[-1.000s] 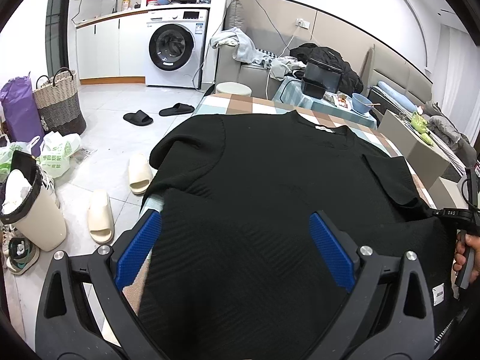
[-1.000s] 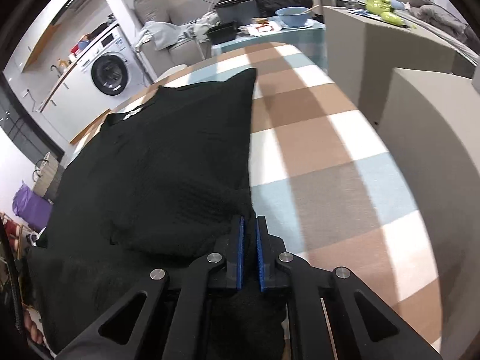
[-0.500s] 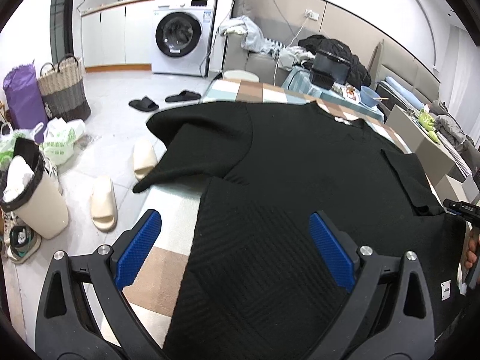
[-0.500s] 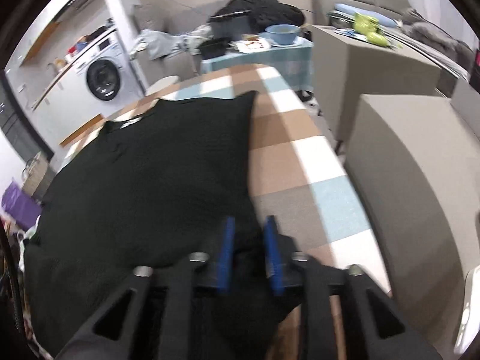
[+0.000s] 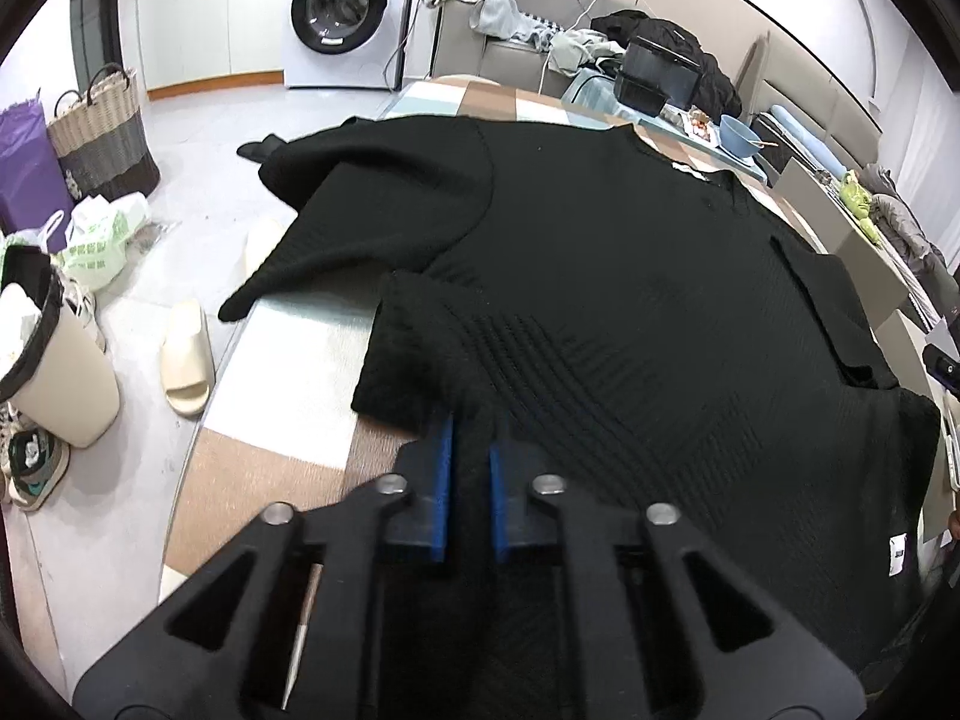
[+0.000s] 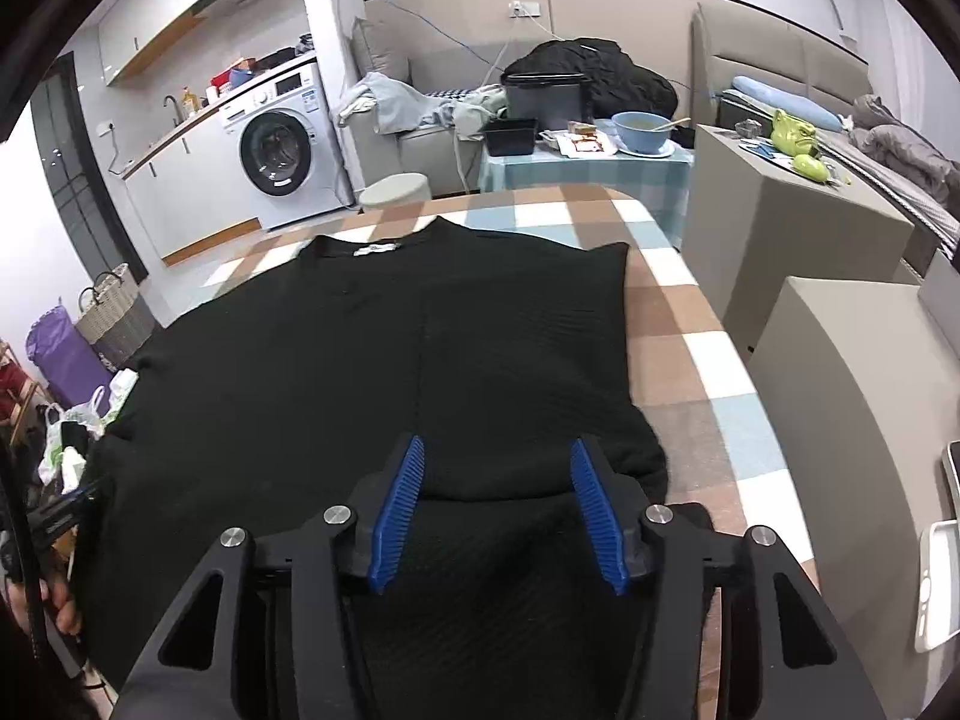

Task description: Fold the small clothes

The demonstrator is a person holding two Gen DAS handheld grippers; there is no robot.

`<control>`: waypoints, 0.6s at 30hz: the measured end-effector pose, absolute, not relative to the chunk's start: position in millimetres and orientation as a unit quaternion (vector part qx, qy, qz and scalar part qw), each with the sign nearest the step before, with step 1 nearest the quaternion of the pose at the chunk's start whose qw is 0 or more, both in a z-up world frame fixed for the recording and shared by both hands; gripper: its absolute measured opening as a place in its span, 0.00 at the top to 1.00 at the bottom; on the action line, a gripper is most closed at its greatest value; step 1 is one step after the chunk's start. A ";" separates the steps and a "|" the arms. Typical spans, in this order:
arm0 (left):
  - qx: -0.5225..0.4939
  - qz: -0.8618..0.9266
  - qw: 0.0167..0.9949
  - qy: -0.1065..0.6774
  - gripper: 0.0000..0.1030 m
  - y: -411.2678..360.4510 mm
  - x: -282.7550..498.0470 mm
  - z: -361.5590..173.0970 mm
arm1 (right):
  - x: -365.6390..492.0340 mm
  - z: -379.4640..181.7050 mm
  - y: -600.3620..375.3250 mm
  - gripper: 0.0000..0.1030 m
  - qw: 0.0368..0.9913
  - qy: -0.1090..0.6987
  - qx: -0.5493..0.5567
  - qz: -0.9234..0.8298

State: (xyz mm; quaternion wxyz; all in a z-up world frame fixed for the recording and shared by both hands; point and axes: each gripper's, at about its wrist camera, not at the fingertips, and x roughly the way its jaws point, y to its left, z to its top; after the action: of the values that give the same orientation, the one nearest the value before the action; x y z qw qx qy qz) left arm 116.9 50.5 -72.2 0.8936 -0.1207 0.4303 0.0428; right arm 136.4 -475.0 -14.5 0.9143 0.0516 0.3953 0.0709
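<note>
A black knit short-sleeved top point(image 5: 600, 276) lies spread on the checked table point(image 5: 288, 372), collar away from me. Its right sleeve is folded in over the body point(image 6: 528, 348); its left sleeve point(image 5: 372, 210) hangs over the table's left edge. My left gripper point(image 5: 471, 468) is shut on the top's near left hem, which is bunched up between the blue pads. My right gripper point(image 6: 498, 510) is open and empty, just above the top's near right hem.
The table's checked cloth point(image 6: 690, 360) is bare to the right of the top. On the floor at the left are a bin point(image 5: 54, 354), slippers point(image 5: 186, 360) and bags. Grey boxes point(image 6: 840, 360) stand close on the right. A washing machine point(image 5: 342, 12) is behind.
My left gripper has closed on the near left hem. My right gripper has let go of the folded right side and opened. The top's left side has been drawn in from the table edge.
</note>
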 end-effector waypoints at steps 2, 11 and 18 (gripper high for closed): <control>-0.119 0.044 0.893 0.432 0.95 50.0 113.8 -74.2 | 137.1 -13.3 -469.2 0.49 0.914 0.395 0.045 0.077; -0.090 0.040 0.890 0.444 0.95 33.2 92.9 -71.6 | 141.4 -26.4 -436.0 0.40 0.889 0.441 0.031 0.120; -0.129 0.049 0.888 0.439 0.90 50.6 91.8 -53.5 | 142.0 -37.8 -414.3 0.38 0.877 0.456 0.026 0.147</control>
State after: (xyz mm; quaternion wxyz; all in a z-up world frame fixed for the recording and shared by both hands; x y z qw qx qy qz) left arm 91.8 50.6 -53.5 0.8876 -0.1294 0.4393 0.0491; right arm 142.0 -414.3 -37.8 0.8773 0.0258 0.4563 0.1466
